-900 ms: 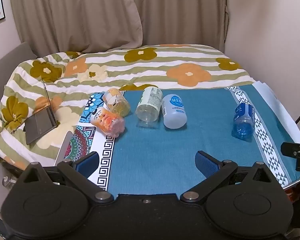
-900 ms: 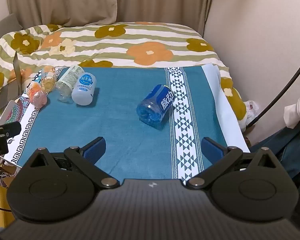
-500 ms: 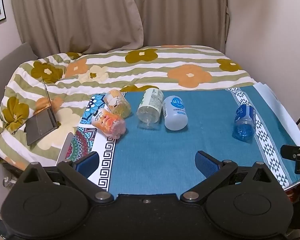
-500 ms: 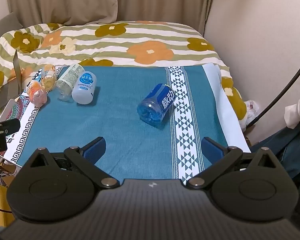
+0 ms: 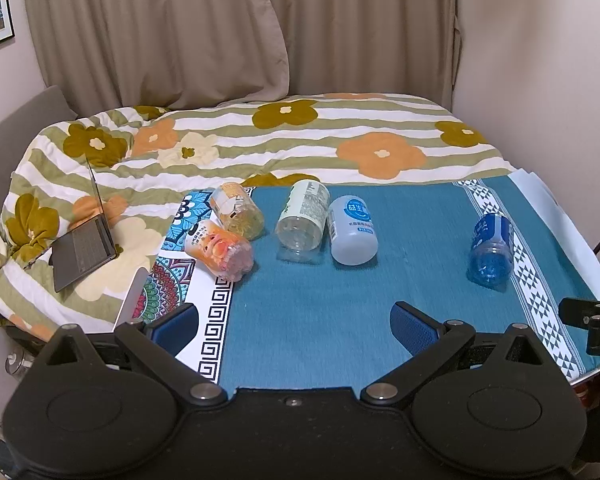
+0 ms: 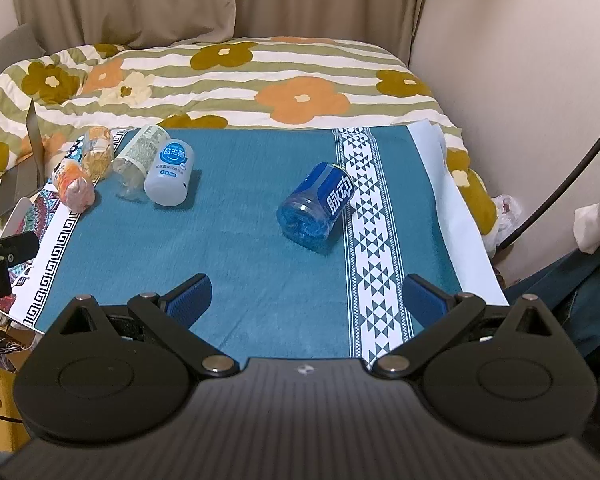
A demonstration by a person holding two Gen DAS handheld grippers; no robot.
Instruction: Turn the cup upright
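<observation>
A blue plastic cup [image 6: 318,204] lies on its side on the teal cloth [image 6: 240,264], by the white patterned stripe; it also shows in the left wrist view [image 5: 492,250] at the right. My right gripper [image 6: 306,302] is open and empty, short of the blue cup. My left gripper [image 5: 296,324] is open and empty, near the cloth's front edge. Four more cups lie on their sides at the far left: white [image 5: 352,230], clear with green label [image 5: 304,214], orange [image 5: 220,250] and yellow [image 5: 236,210].
A floral striped quilt [image 5: 300,140] covers the bed behind the cloth. An open laptop [image 5: 84,240] lies on it at the left. A wall [image 6: 520,60] is close on the right and curtains [image 5: 220,32] hang behind.
Both grippers have drawn back and risen slightly, so the cups sit a little farther off. Nothing on the cloth has moved.
</observation>
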